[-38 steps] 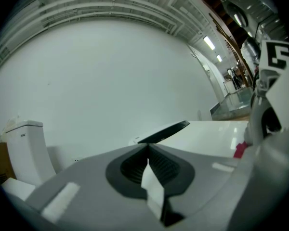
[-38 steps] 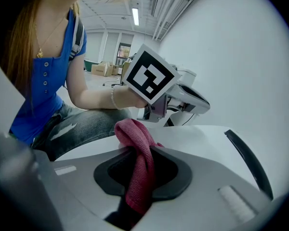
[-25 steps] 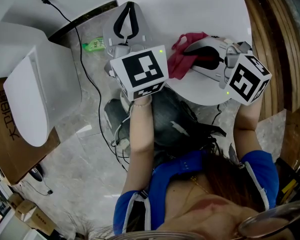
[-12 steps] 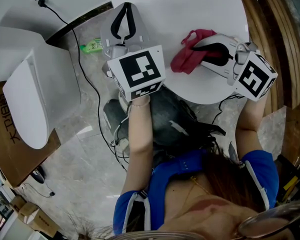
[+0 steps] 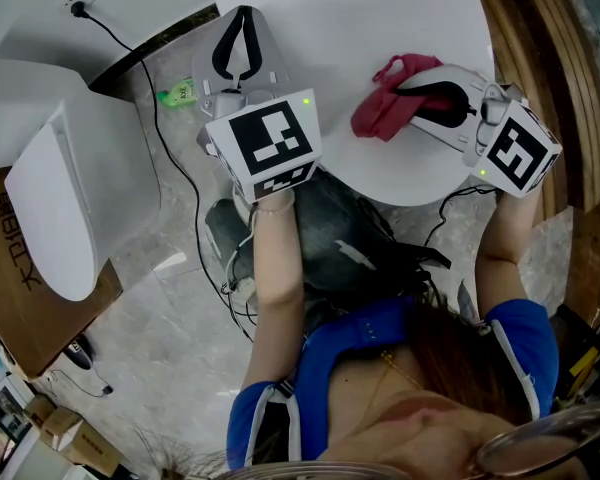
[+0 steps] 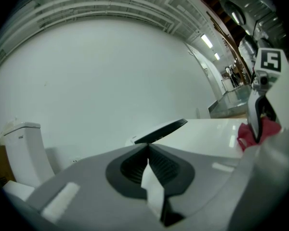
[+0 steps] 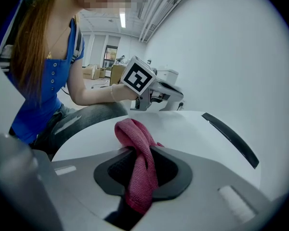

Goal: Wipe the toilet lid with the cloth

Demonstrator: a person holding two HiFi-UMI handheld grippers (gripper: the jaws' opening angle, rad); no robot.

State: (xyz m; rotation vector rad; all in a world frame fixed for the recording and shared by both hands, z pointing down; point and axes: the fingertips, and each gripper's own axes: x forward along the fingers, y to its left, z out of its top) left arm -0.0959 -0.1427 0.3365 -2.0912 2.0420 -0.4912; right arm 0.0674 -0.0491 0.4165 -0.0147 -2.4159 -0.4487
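Note:
The white toilet lid [image 5: 380,18] fills the top of the head view; in the right gripper view it [image 7: 192,129] has a black strip [image 7: 229,137] along its far side. A red cloth [image 5: 380,110] hangs bunched over the lid's near right part. My right gripper [image 5: 408,90] is shut on the cloth [image 7: 139,150], which drapes down between its jaws. My left gripper [image 5: 243,16] hovers off the lid's left edge, above the floor, with its jaws shut on nothing [image 6: 148,148]. From the left gripper view the cloth [image 6: 253,134] shows at far right.
Another white toilet with a tank [image 5: 70,188] stands at the left beside a cardboard box [image 5: 5,268]. A green bottle [image 5: 177,94] and a black cable [image 5: 170,143] lie on the stone floor. Wooden panelling [image 5: 570,118] runs along the right. The person's knees sit under the lid's near edge.
The right gripper has carried the red cloth a little to the right and farther onto the lid. The left gripper has drifted slightly up and left.

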